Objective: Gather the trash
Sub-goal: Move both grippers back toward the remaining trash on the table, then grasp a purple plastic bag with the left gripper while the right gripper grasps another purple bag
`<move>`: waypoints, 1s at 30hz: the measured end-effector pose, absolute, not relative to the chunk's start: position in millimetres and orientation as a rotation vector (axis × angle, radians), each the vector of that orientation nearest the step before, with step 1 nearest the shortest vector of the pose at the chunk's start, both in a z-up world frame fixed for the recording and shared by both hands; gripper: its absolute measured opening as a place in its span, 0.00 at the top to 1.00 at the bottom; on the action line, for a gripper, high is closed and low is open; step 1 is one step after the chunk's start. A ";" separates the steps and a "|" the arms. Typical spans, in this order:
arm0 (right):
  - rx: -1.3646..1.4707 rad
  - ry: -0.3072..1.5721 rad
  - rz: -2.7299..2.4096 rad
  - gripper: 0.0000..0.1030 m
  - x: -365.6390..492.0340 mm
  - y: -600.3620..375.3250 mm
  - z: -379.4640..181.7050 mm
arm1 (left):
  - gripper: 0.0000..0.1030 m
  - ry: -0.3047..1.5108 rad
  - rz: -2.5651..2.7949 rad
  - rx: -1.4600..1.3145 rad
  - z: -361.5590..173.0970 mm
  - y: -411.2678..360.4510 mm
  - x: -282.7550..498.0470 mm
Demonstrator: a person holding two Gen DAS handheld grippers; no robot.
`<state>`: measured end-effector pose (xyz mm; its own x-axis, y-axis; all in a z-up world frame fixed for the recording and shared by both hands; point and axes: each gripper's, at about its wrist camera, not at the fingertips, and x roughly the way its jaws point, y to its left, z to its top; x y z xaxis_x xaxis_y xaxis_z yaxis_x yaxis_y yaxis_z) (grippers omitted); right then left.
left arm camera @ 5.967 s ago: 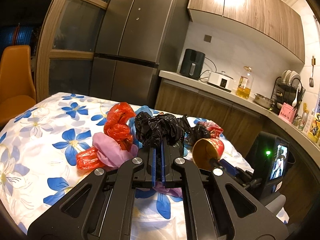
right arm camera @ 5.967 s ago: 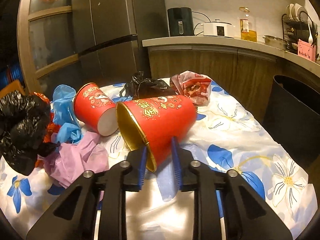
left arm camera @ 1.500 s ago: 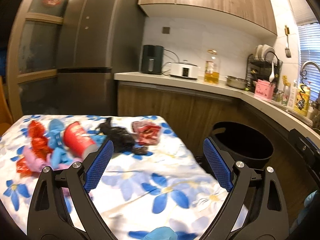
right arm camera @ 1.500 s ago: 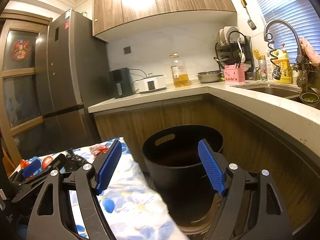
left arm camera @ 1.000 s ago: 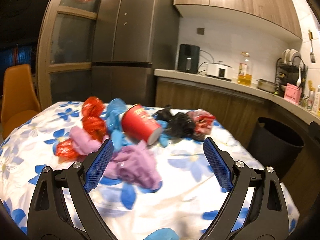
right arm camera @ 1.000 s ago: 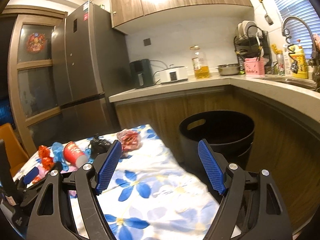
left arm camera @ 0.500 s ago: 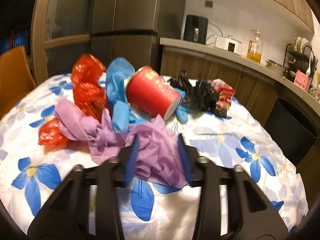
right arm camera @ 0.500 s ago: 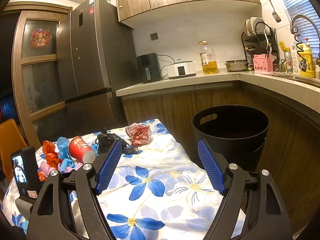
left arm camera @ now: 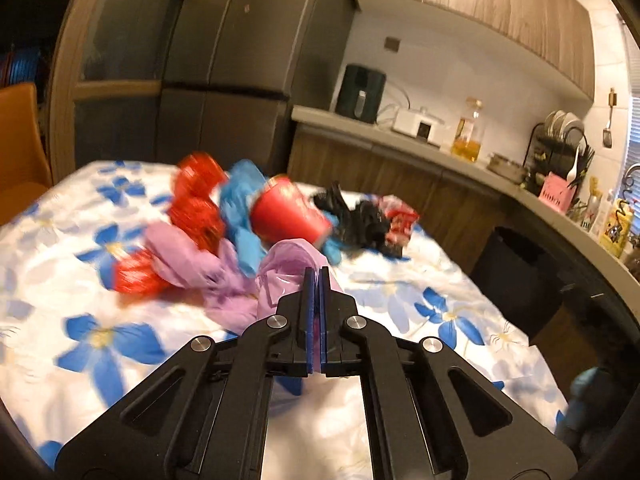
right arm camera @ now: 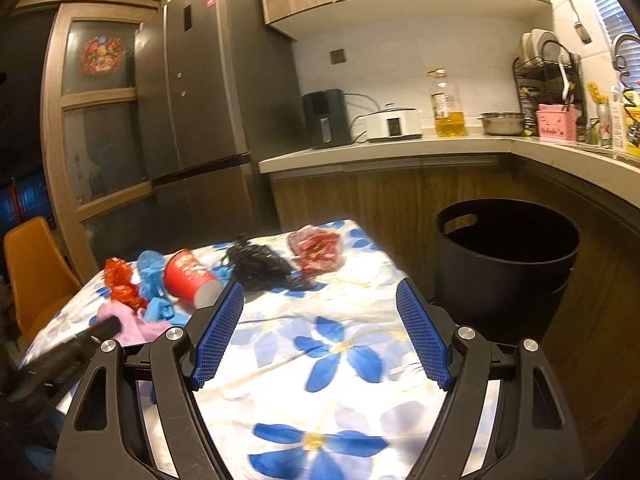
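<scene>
My left gripper (left arm camera: pixel 316 276) is shut on a crumpled purple plastic bag (left arm camera: pixel 280 276) that lies on the flowered tablecloth (left arm camera: pixel 100 320). Behind it lie a red paper cup (left arm camera: pixel 288 216), red wrappers (left arm camera: pixel 192 208), a blue bag (left arm camera: pixel 240 200), a black bag (left arm camera: pixel 360 220) and a red snack packet (left arm camera: pixel 400 220). My right gripper (right arm camera: pixel 320 336) is open and empty above the table's near end. In its view the purple bag (right arm camera: pixel 132 324), red cup (right arm camera: pixel 188 276), black bag (right arm camera: pixel 260 264) and snack packet (right arm camera: pixel 316 248) show, with the black trash bin (right arm camera: pixel 508 256) to the right.
The bin (left arm camera: pixel 516 272) stands on the floor between the table and the wooden counter (right arm camera: pixel 400 152). A fridge (right arm camera: pixel 208 120) is behind the table. An orange chair (right arm camera: pixel 36 272) stands at the left. The counter holds appliances, an oil bottle and a dish rack.
My left gripper has closed from wide open onto the purple bag after moving in on the pile. My right gripper has swung away from the bin toward the table and stays open.
</scene>
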<state>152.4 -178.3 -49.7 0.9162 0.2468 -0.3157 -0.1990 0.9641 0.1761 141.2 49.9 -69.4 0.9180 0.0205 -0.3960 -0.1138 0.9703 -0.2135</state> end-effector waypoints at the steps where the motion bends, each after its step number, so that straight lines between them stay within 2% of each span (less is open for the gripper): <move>1: 0.142 0.349 0.243 0.25 153.4 -173.2 -51.0 | 1.00 0.391 0.079 -0.234 -65.9 53.0 135.9; 12: 0.095 0.421 0.464 0.26 162.0 -84.1 -69.4 | 1.00 0.327 0.250 -0.289 -49.4 115.1 91.0; 26: -0.047 0.515 0.663 0.44 188.6 30.8 -88.5 | 1.00 0.312 0.336 -0.317 -51.5 162.9 74.0; 30: -0.078 0.560 0.672 0.54 196.6 45.4 -95.5 | 1.00 0.310 0.344 -0.320 -52.0 169.1 75.1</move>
